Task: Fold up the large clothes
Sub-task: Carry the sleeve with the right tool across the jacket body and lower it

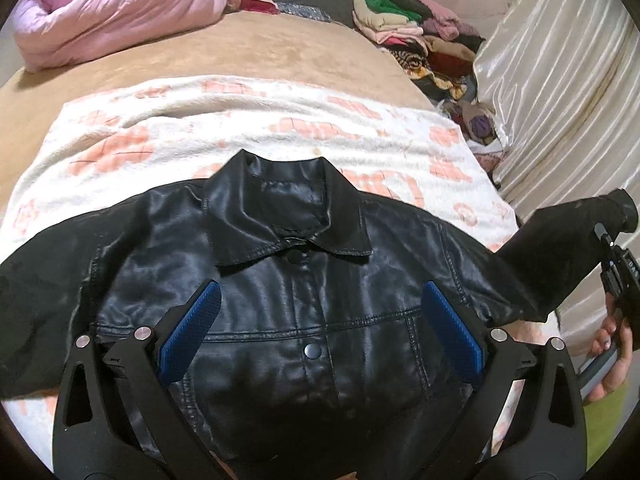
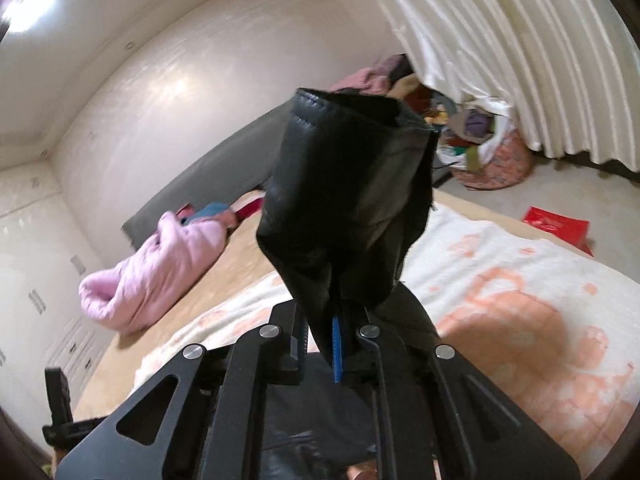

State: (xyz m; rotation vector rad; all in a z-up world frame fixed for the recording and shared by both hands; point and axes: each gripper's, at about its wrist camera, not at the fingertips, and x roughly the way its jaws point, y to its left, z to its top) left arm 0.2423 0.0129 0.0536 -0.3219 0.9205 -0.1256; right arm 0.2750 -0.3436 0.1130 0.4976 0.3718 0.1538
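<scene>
A black leather jacket [image 1: 304,280] lies face up on a white blanket with orange patterns [image 1: 248,120], collar toward the far side. My left gripper [image 1: 320,292] hovers open above the jacket's chest, its blue pads [image 1: 192,328] spread wide with nothing between them. At the right edge, the jacket's sleeve [image 1: 560,236] is lifted off the bed. My right gripper [image 2: 332,320] is shut on that sleeve's cuff [image 2: 348,192], which stands up in front of its camera and hides the fingertips. A hand [image 1: 612,356] holds the right gripper's handle.
A pink padded coat [image 1: 116,12] lies at the far left of the tan bed cover [image 1: 240,56]. Piles of folded clothes [image 1: 416,28] sit at the far right beside a cream curtain [image 1: 560,60]. A red object [image 2: 556,224] lies on the floor.
</scene>
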